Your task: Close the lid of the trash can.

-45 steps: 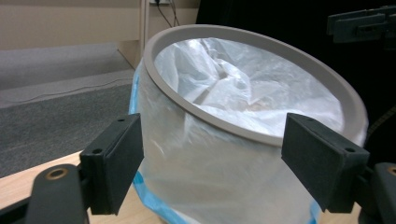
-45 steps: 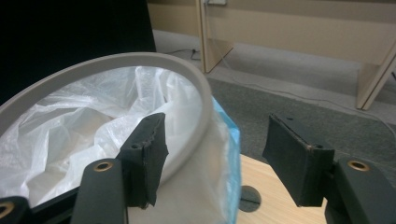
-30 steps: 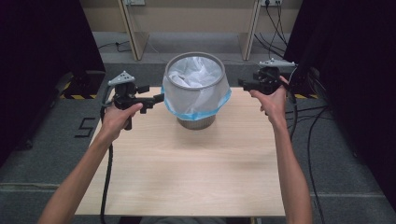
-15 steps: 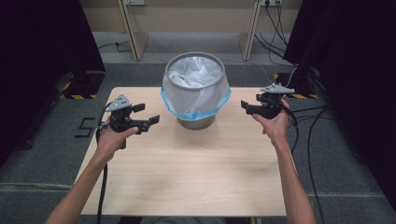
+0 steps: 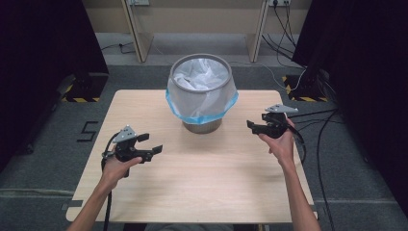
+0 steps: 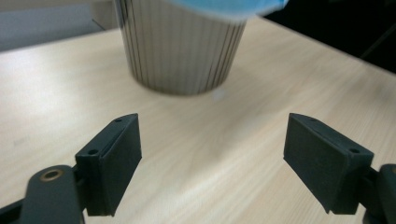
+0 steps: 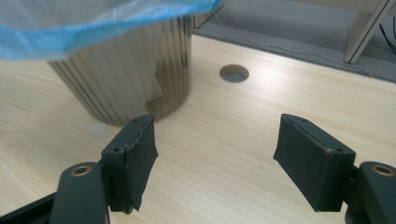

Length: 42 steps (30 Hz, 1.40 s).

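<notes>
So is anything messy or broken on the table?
Nothing spilled or broken. The bin stands upright on the table, its bag folded over the rim, blue edge hanging a bit unevenly. Both claws are open and hold nothing.

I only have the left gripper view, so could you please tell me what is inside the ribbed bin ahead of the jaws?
Observer: The bin is lined with a crumpled white bag; its blue edge folds down over the rim.
Operator: Thank you. Where is the right hand-held gripper?
Observer: The right hand-held gripper is at the bin's right, jaws open and empty, apart from the bin.
Operator: Is there anything on that side to avoid?
Observer: A round hole is cut in the table just beyond the bin.
</notes>
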Motion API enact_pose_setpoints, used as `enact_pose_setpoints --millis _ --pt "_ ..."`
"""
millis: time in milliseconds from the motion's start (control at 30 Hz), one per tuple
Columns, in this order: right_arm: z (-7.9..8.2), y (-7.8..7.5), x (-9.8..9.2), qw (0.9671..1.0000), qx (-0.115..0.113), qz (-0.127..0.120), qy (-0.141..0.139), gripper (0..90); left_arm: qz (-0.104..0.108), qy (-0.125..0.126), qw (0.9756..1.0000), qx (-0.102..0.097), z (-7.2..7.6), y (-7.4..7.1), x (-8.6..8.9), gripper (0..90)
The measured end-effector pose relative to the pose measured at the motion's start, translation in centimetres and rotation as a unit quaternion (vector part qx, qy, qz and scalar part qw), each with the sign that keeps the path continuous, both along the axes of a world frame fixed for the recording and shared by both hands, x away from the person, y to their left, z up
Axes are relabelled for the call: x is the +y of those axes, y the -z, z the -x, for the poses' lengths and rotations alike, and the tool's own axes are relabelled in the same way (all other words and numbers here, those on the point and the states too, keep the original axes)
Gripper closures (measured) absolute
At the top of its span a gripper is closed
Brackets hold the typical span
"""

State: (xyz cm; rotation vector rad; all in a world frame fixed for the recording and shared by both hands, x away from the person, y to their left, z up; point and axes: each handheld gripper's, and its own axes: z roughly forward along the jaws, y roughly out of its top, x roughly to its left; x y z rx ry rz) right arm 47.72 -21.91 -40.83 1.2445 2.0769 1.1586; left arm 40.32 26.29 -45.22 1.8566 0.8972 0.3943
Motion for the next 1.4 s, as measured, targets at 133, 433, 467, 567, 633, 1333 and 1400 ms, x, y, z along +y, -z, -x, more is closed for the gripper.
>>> enact_pose_setpoints --millis 133,433,467,567,633,1333,1400 --pt "0.7 0.9 -0.1 1.0 0.003 -0.001 0.004 28.2 -0.013 0.001 0.9999 0.011 0.4 1.5 0.1 18.5" --pt "2.7 5.4 0.5 0.9994 0.028 0.02 0.001 27.2 -0.063 0.004 0.9968 0.048 1.2 5.8 0.1 18.5" --pt "3.3 6.4 0.8 0.9991 0.034 0.025 -0.002 26.9 -0.07 0.007 0.996 0.055 1.3 6.2 0.1 18.5" --pt "4.3 7.8 1.3 0.9986 0.042 0.03 -0.008 25.6 -0.089 0.007 0.9938 0.065 1.7 6.9 0.3 18.5" --pt "4.7 8.2 1.4 0.9985 0.044 0.031 -0.009 24.7 -0.107 0.008 0.992 0.065 2.1 7.1 0.4 17.9" --pt "7.9 10.8 2.3 0.9954 0.068 0.066 -0.018 17.7 -0.124 0.013 0.9904 0.06 3.2 7.1 0.4 15.7" --pt "7.9 10.8 2.3 0.9953 0.068 0.066 -0.018 17.5 -0.124 0.013 0.9904 0.06 3.2 7.1 0.4 15.7"
